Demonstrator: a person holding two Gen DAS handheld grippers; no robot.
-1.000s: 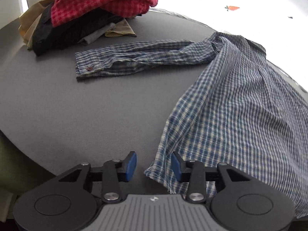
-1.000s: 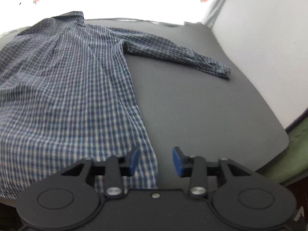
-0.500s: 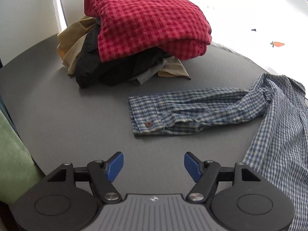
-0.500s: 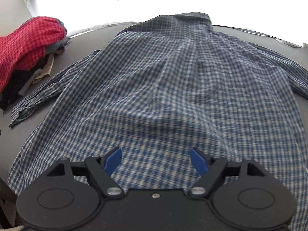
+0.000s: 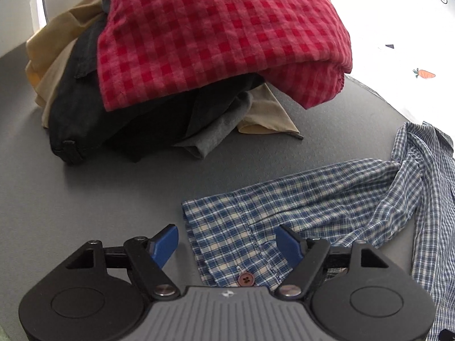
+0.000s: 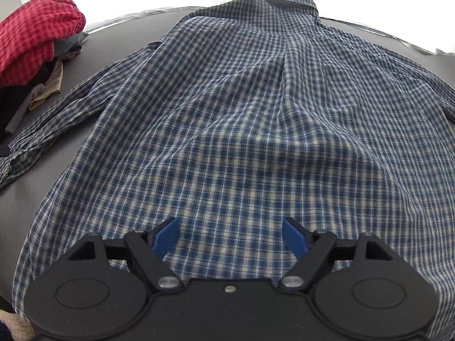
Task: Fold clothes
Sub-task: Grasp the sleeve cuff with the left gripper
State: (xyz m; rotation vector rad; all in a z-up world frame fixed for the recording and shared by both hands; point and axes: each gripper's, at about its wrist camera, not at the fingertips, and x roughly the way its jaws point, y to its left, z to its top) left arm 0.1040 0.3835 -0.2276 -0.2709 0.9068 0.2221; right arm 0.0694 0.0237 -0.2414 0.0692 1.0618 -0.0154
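Matte grey tabletop, rumpled blue-checked woven shirt, buttoned cuff.

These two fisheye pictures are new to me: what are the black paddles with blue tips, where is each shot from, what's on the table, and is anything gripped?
Each picture comes from a camera on a handheld two-finger tool, looking along its blue-padded fingers. The left tool hovers over the cuff of a blue plaid shirt; its jaws are closing, the cuff lies between them, not yet pinched. The right tool hangs open above the shirt's back, holding nothing. The shirt lies spread on a grey table. Beside it sits a pile of clothes, a red checked garment on top.
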